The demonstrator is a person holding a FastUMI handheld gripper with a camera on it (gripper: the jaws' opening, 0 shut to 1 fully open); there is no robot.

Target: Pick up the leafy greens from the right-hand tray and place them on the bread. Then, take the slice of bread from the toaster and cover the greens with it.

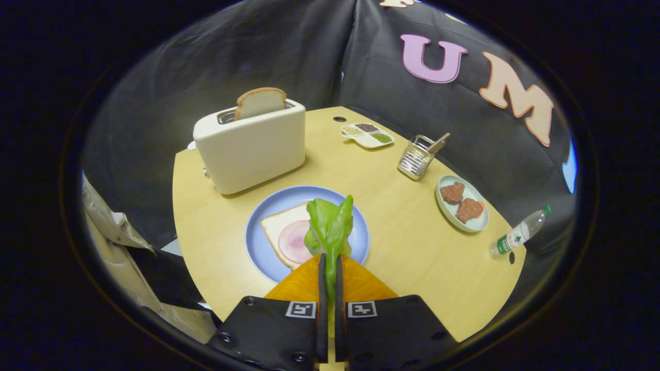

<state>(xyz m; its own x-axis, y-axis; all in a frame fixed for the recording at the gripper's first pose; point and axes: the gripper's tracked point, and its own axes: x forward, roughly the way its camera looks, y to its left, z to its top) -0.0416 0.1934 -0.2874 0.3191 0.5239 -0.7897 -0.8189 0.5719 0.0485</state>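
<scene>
gripper (330, 263) clenched on the leafy greens (330, 226), both fingers pressing the stem end from either side, almost no gap between them. greens stand out ahead of the fingertips, long axis running along the fingers and away from the camera, leafy tips pointing toward the toaster (251, 147), one tip leaning slightly right. they sit in the air over the near-right part of the blue plate (260, 216), not resting on it as far as i can tell.

on the plate: a slice of bread (278, 226) with a round pink slice of ham (294, 241) on top, just left of the greens, partly hidden behind them.

toaster is beyond the plate, a second bread slice (260, 102) sticking upright out of its slot.

right side of the wooden table (412, 237): pale green tray (446, 211) with two brown meat pieces (461, 202), a wire holder (415, 159) with a utensil in it, a divided condiment dish (367, 135) further back, a plastic bottle (518, 233) lying at the table edge. a person's sleeve (116, 232) is at the left.
</scene>
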